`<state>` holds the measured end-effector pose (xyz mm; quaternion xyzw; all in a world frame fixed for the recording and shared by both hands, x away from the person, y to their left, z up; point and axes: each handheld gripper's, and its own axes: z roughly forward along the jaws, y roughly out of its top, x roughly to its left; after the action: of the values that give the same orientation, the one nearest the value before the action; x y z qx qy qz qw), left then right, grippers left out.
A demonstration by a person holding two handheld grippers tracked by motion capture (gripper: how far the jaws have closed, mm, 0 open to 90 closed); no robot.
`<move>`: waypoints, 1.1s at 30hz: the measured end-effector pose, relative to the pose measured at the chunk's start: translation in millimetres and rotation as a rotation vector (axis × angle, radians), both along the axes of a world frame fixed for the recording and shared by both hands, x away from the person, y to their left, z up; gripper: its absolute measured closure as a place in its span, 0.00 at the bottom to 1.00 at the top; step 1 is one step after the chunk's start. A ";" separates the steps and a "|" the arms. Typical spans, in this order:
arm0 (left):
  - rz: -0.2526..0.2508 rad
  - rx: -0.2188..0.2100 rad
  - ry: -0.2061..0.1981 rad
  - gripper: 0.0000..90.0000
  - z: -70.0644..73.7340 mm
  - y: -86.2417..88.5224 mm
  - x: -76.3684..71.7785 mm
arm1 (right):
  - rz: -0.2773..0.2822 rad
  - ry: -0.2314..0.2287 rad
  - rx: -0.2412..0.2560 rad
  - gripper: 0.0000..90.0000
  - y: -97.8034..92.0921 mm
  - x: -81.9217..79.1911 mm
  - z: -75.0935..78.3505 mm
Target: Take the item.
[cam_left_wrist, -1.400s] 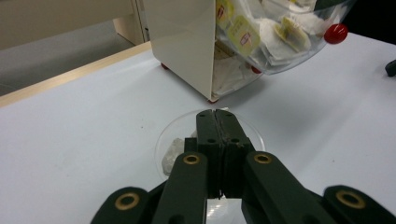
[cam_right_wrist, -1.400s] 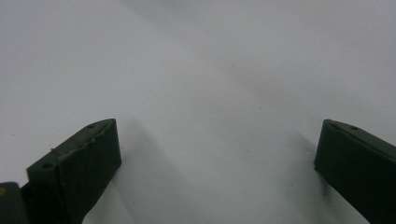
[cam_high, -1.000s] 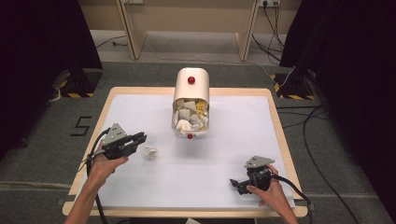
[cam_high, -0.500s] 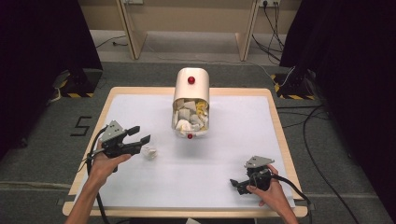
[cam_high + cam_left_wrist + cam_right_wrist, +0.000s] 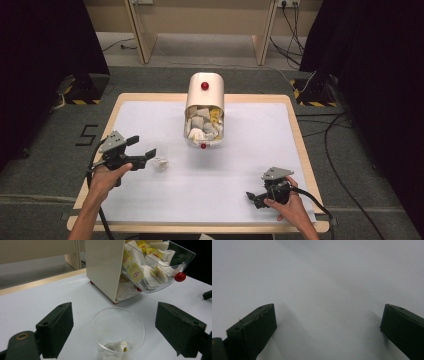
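I've got the left tool (image 5: 141, 146) on the left side of the bench (image 5: 250, 165), jaws spread wide w/ nothing between them. In the left gripper view the clear plastic cup (image 5: 118, 333) stands upright on the white surface just ahead of the jaws, lined up w/ the gap but not touched by either jaw. One tea bag (image 5: 115, 347) lies in the bottom of the cup. In the high view the cup (image 5: 159, 163) sits just beside the left tool's tips, toward the bench centre.

Cream dispenser (image 5: 205, 95) w/ a red knob (image 5: 204, 86) on top stands at the far middle of the bench. Its clear bin (image 5: 204, 131) is tilted out toward me, packed w/ tea bags; a second red knob (image 5: 203, 146) sits on the bin's front lip. Cup and dispenser are well apart.

Right tool (image 5: 252, 196) rests low at the near right of the bench, held in the right hand (image 5: 290, 207). In the right gripper view its jaws are wide apart over bare white surface, gripping nothing.
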<state>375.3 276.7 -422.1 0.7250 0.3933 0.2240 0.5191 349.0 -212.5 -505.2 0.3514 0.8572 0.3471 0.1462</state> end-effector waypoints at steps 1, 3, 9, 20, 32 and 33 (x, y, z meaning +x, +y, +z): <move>0.003 0.004 0.000 0.16 -0.7 1.9 -0.7 | 0.000 0.000 0.000 0.01 0.0 0.0 0.0; 0.009 0.002 0.002 0.16 -2.5 5.0 -1.8 | 0.001 0.000 -0.001 0.01 -0.1 0.1 0.0; 0.015 0.019 0.012 0.16 -9.6 13.4 -6.0 | 0.001 0.000 -0.001 0.01 -0.1 0.0 0.0; 0.025 0.006 0.025 0.16 -20.7 21.9 -16.4 | 0.001 -0.001 -0.001 0.01 -0.1 0.0 0.0; 0.020 0.018 0.046 0.16 -31.6 24.3 -21.4 | 0.000 0.000 0.000 0.01 0.0 0.0 0.0; 0.021 0.019 0.045 0.16 -32.6 24.8 -22.6 | 0.000 0.000 0.000 0.01 0.0 0.0 0.0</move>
<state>352.7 301.5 -454.7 0.7305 0.4105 0.2167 0.5010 349.0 -212.5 -505.2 0.3514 0.8572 0.3469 0.1464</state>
